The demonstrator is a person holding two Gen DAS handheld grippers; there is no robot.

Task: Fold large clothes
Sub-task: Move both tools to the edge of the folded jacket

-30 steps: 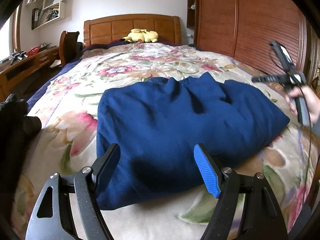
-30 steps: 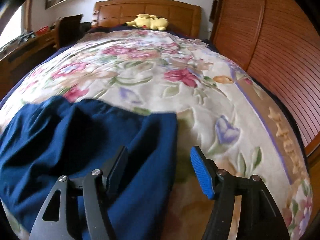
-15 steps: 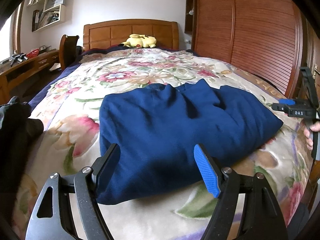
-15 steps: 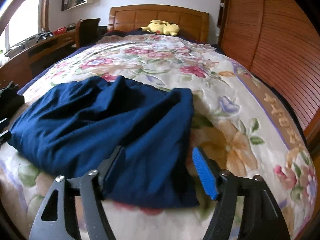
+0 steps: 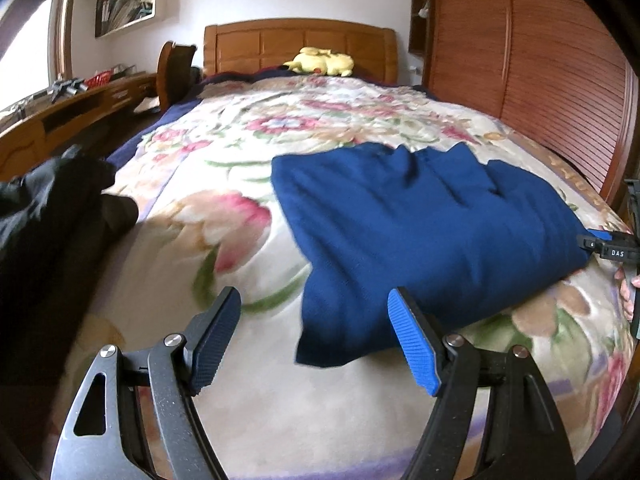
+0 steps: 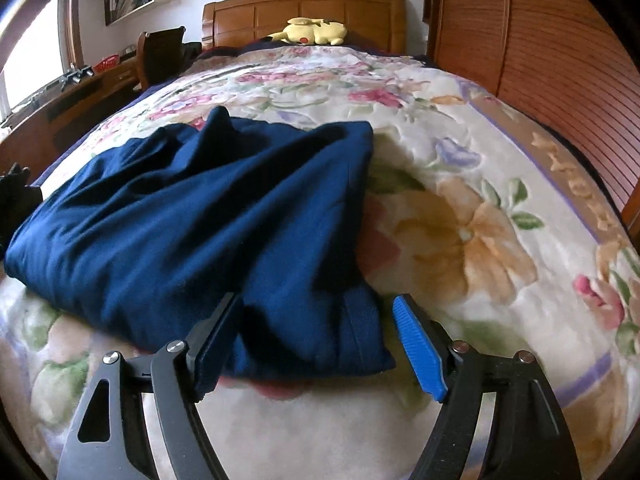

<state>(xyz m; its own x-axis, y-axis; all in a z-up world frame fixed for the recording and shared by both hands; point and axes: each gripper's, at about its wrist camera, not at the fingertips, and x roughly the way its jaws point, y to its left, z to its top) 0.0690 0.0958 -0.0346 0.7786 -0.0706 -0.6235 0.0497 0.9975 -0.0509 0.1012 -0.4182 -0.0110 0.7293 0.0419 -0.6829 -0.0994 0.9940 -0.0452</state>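
Folded into a thick rectangle, navy blue garment (image 5: 424,232) lying across the near part of the floral bedspread (image 5: 248,152), well apart from the yellow plush toy (image 5: 320,62) up by the wooden headboard (image 5: 300,46). Left gripper (image 5: 314,334) poised low over the bed with jaws spread wide and nothing held; near left corner of the garment sitting between the 2 blue-padded fingers (image 5: 412,344), pads not pressing on it. Right gripper (image 6: 316,334) likewise spread wide, jaws having just been opening, with the garment's near right corner lying between them but ungripped; left pad just beside or brushing the cloth, contact hard to judge. Same right gripper glimpsed at the far right edge of the left wrist view, beside the garment's right end, with a bit of the person's hand (image 5: 626,292) below it. Dark clothing (image 5: 52,200) heaped at the bed's left edge. Wooden desk (image 5: 72,112) along the left wall, slatted wooden wardrobe (image 5: 540,60) along the right. Creases running diagonally across the garment's top layer in the right wrist view.
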